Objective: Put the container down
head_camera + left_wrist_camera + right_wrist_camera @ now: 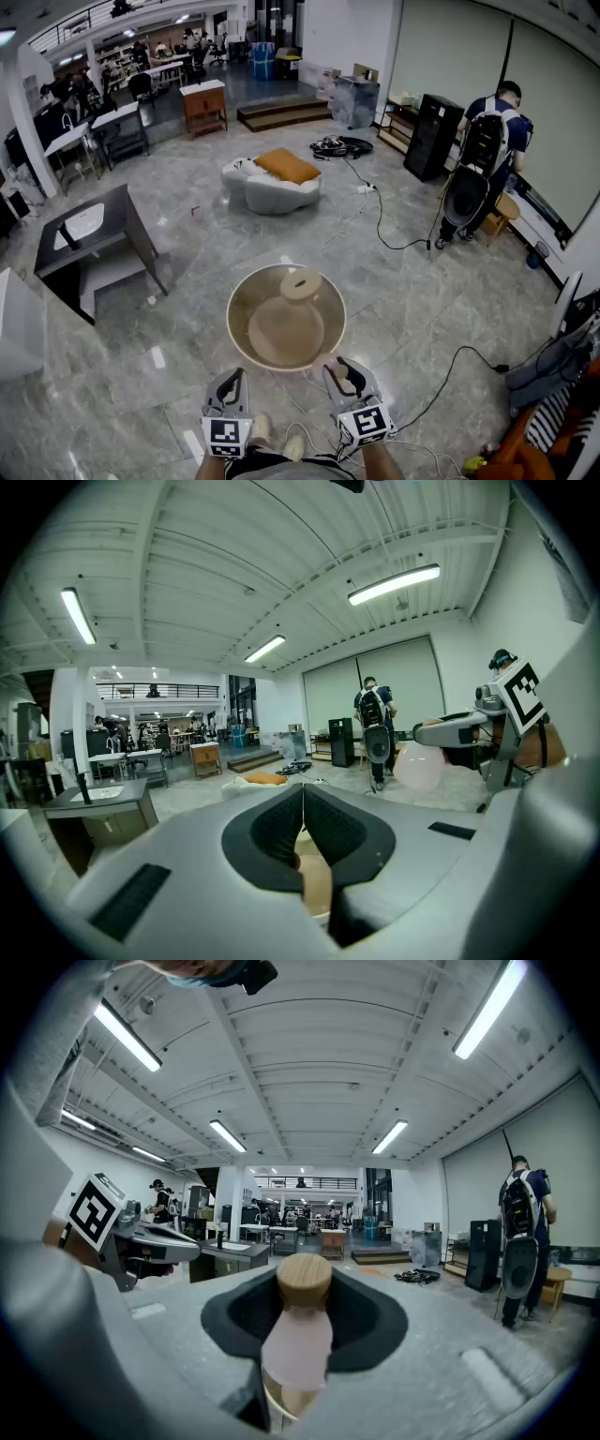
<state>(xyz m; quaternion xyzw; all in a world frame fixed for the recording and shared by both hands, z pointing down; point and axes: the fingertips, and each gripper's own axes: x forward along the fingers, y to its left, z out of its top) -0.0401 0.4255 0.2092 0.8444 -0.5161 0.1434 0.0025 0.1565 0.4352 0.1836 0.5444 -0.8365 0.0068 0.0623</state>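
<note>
The right gripper (343, 369) pinches the container (300, 1340), a pale pink bottle with a wooden cap. It stands upright between the pads, cap up, and its base is hidden. The left gripper (234, 377), at the right one's 9 o'clock and near it, has its jaws pressed together on nothing. Both point almost level, toward 12 o'clock. Just beyond their tips a round tub (231, 314) sits on the floor (187, 375) with a beige shape inside that is hard to make out. The container hangs at the tub's near rim, about its 5 o'clock. Farther out at 12 o'clock lies a white seat (272, 195) with an orange cushion (288, 165). A dark desk (94, 225) stands at 10 o'clock, and a person with a backpack (486, 141) at 2 o'clock.
</note>
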